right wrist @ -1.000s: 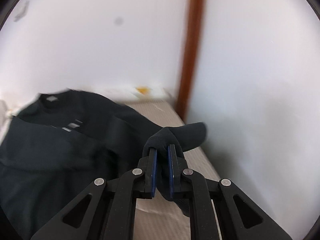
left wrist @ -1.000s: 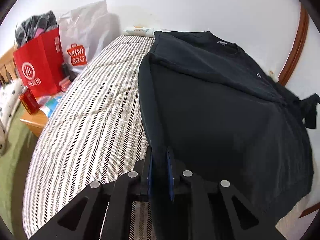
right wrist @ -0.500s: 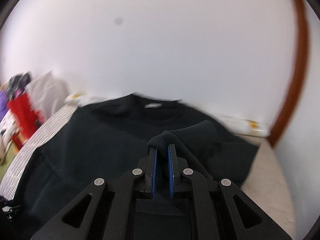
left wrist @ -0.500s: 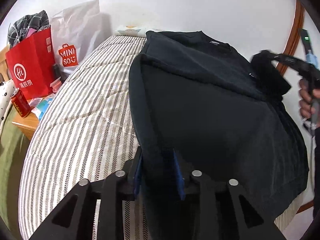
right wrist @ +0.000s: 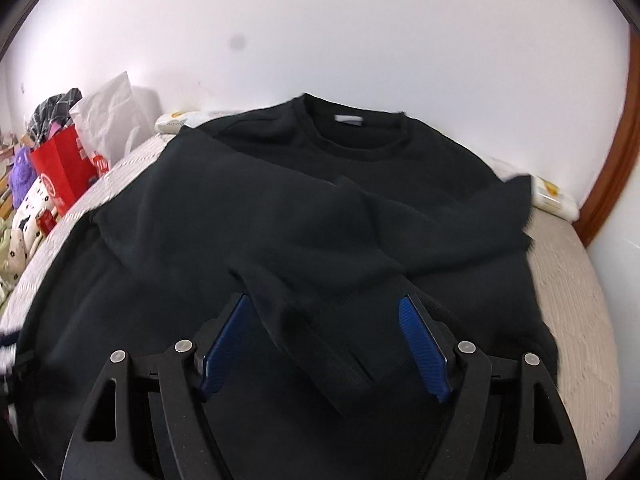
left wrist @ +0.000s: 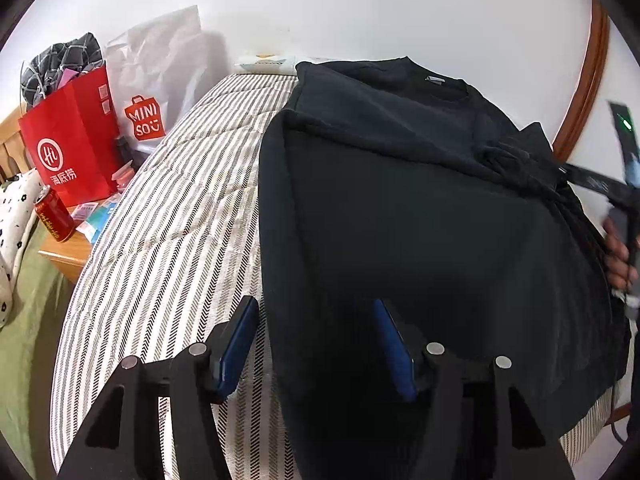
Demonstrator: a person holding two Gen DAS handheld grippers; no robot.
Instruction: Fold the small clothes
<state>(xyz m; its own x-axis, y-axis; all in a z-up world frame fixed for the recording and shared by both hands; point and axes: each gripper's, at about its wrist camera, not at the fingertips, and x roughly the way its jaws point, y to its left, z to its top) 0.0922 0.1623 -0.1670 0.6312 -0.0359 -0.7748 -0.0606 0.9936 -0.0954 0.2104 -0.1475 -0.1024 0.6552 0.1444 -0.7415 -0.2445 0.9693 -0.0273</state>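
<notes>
A black sweatshirt (left wrist: 400,220) lies flat on the striped bed (left wrist: 168,240), collar toward the wall. My left gripper (left wrist: 316,344) sits at its near left edge. The jaws are opening; the folded side edge lies between the blue pads, which do not press it. In the right wrist view the sweatshirt (right wrist: 240,220) fills the middle, and its right sleeve (right wrist: 360,240) lies folded across the chest. My right gripper (right wrist: 324,344) is opening wide, and the ribbed cuff (right wrist: 332,344) rests loose between its pads.
A red paper bag (left wrist: 72,148), a white shop bag (left wrist: 160,80) and a red can (left wrist: 54,216) stand left of the bed on a wooden bedside table (left wrist: 68,252). The wall and a brown wooden frame (left wrist: 588,80) bound the far side. A hand (left wrist: 620,252) shows at the right edge.
The right gripper carried the sleeve leftward over the sweatshirt's body, lowered it and opened off the cuff. The left gripper opened off the folded side edge and stayed in place.
</notes>
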